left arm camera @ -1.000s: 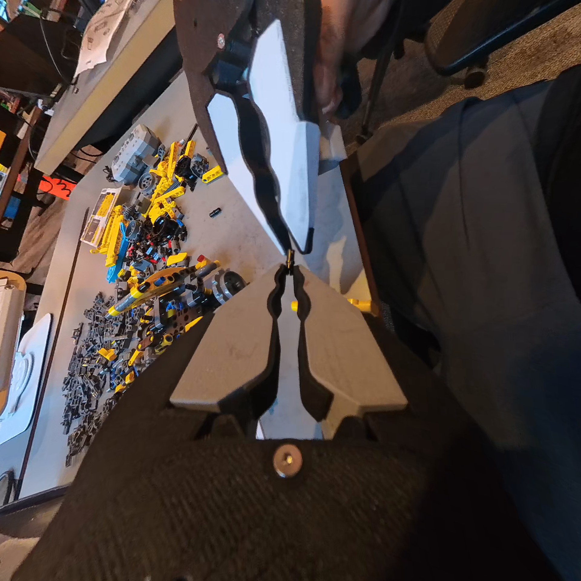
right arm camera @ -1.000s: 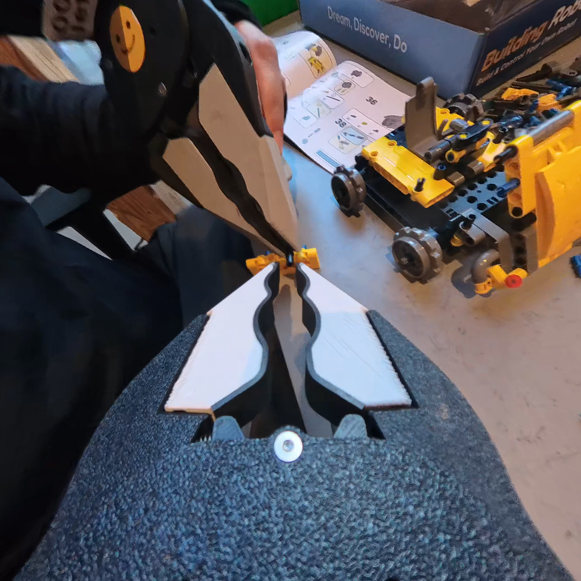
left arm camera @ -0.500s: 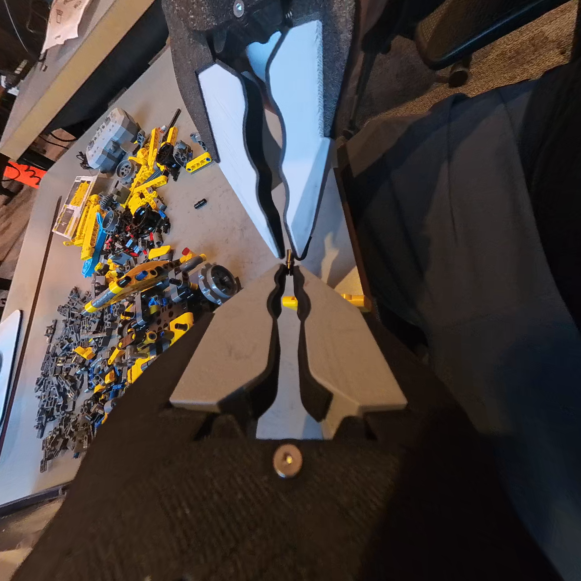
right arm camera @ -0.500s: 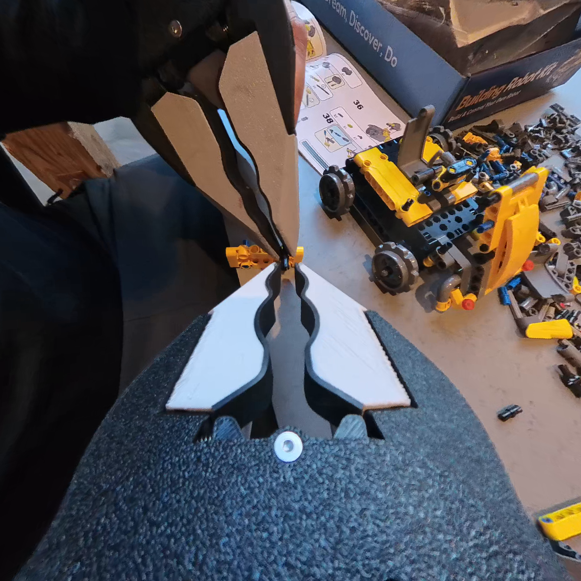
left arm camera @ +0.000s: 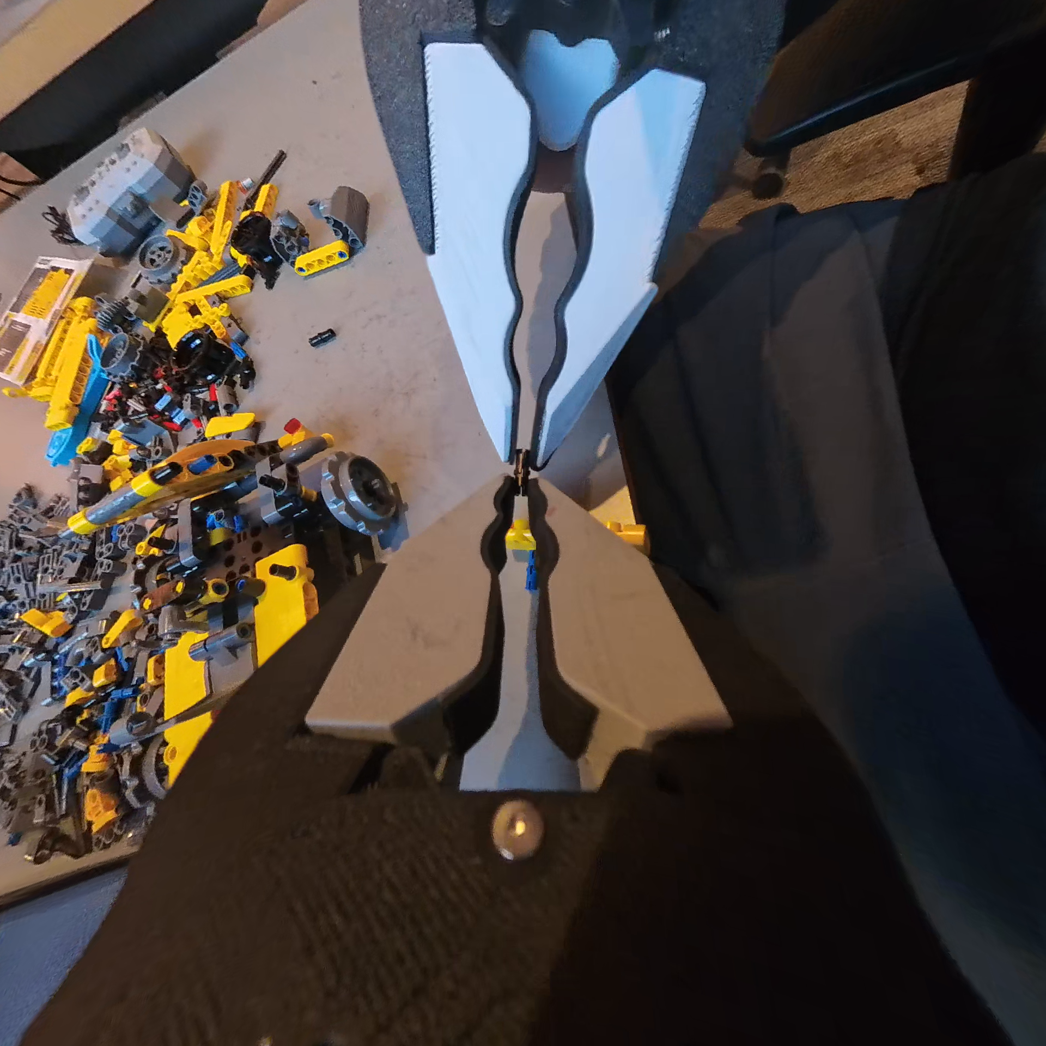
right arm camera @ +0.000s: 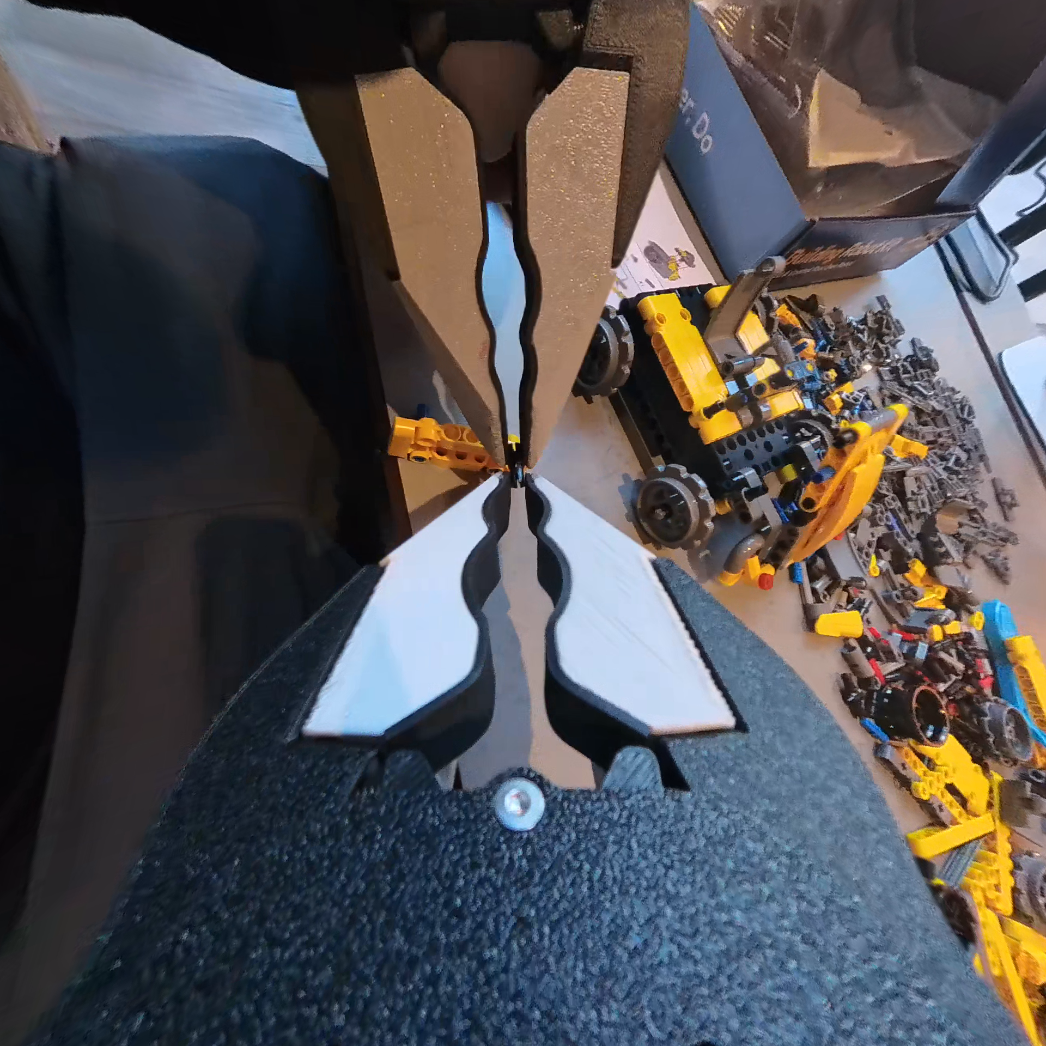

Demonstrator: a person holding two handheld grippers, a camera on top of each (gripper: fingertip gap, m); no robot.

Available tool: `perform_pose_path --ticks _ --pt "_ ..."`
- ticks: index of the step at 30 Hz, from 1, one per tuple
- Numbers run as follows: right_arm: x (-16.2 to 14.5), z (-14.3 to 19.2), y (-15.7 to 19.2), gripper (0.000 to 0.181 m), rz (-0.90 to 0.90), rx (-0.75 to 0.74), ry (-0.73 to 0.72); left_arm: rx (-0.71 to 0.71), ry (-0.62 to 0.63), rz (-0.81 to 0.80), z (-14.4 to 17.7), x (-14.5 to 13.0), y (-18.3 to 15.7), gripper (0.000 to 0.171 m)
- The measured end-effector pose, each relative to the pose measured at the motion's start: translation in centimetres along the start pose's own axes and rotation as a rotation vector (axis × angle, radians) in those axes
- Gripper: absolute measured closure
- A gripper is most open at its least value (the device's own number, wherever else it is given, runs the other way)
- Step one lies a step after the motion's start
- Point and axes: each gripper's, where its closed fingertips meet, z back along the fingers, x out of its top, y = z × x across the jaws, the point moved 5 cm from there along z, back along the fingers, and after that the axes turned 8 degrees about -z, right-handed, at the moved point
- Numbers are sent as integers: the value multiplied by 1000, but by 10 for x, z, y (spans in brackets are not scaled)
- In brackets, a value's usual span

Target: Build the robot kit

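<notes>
Tip to tip, two handheld grippers are meeting above the near edge of a grey table (left arm camera: 385,362). The left gripper (left arm camera: 519,491), its grey fingers (left arm camera: 430,611) drawn nearly together, is pinching one end of a small black pin (left arm camera: 521,471), while the right gripper (right arm camera: 516,480), its white fingers (right arm camera: 419,628) likewise almost closed, is gripping the other end. A yellow beam piece (right arm camera: 438,442) is sitting just beyond and beneath the tips, at the table's edge; whether the pin is joined to it cannot be told. A half-built yellow and black vehicle (right arm camera: 753,430) is standing on the table near the grippers, and loose building parts (left arm camera: 85,594) are lying scattered beside it. A dark blue box (right arm camera: 753,187) is resting behind the vehicle. Dark trousers (left arm camera: 837,509) are filling the space off the table.
</notes>
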Motion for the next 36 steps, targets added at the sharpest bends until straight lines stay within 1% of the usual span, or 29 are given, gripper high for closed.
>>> perform_pose_path --ticks 4,6,7,9,12,13,15,17,20,24,28,36 --pt "1 1 -1 176 5 -15 -16 -3 -17 37 1 1 2 169" --pt "0 1 -1 176 -31 -2 -20 -37 -33 101 2 0 3 168" --pt "-1 0 -3 177 -62 -2 -20 -66 -50 142 4 1 3 160" --pt "-6 -2 -8 177 -114 -22 -7 -95 -75 220 10 -1 8 138" --pt "-14 -6 -7 177 -216 22 19 -138 -30 255 14 -12 7 106" --pt "-16 -8 -6 177 -246 39 30 -145 -7 241 12 -16 5 100" --pt "-19 -11 -5 177 -286 56 39 -161 33 215 8 -19 -2 97" --pt "-18 -13 -3 177 -315 86 29 -195 38 212 3 -18 -8 91" --pt "-14 -13 -2 177 -347 118 13 -202 34 229 -1 -19 -9 92" --pt "-14 -14 -1 177 -364 141 22 -210 29 221 -5 -18 -11 98" --pt "-15 -16 -2 177 -370 142 23 -217 53 202 -11 -20 -15 110" --pt "-15 -15 -3 177 -378 154 30 -215 35 204 -13 -21 -15 110"
